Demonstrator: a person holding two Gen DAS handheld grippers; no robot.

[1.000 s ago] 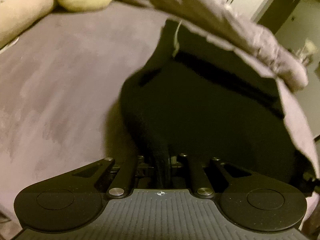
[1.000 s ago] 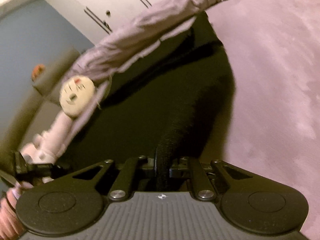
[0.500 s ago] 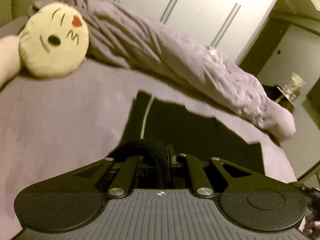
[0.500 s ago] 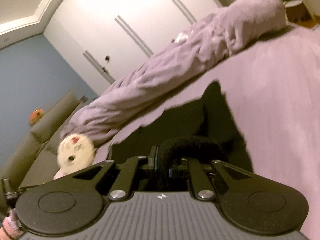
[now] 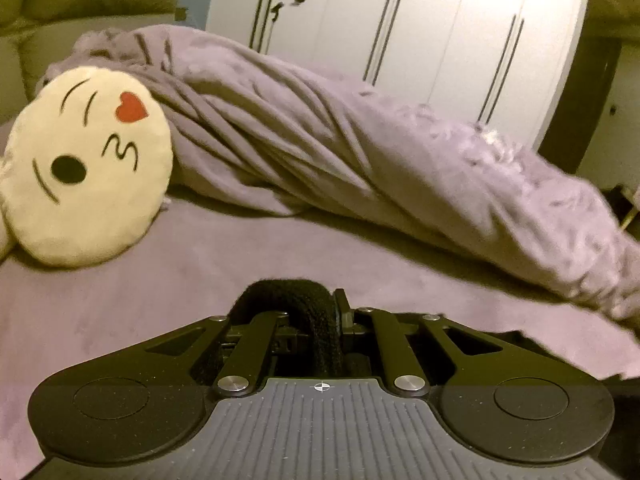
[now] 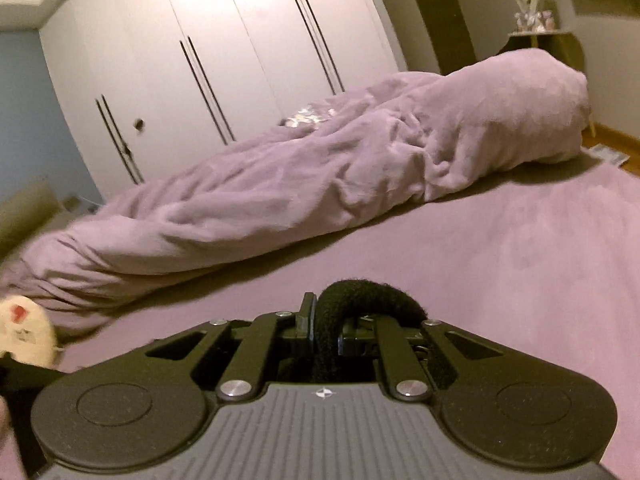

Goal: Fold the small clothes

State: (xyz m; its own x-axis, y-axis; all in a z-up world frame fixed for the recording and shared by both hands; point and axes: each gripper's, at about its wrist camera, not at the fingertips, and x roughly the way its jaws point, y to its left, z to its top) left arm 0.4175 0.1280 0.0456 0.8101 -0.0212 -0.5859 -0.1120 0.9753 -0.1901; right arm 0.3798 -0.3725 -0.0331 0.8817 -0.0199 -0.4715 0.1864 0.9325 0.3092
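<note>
Above the purple bed [image 5: 168, 280], 2 claws, left claw [image 5: 320, 320] and right claw [image 6: 326, 324], each pinch 1 black garment [image 5: 304, 300].

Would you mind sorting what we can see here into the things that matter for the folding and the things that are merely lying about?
For the job: black garment, pinched by the left gripper and right gripper; bed surface.

Lying about: rumpled blanket, emoji pillow, wardrobe.

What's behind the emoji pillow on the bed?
Behind the emoji pillow lies the bunched purple blanket, with white wardrobe doors farther back. The pillow covers the blanket's near end, so anything tucked there cannot be seen.
</note>
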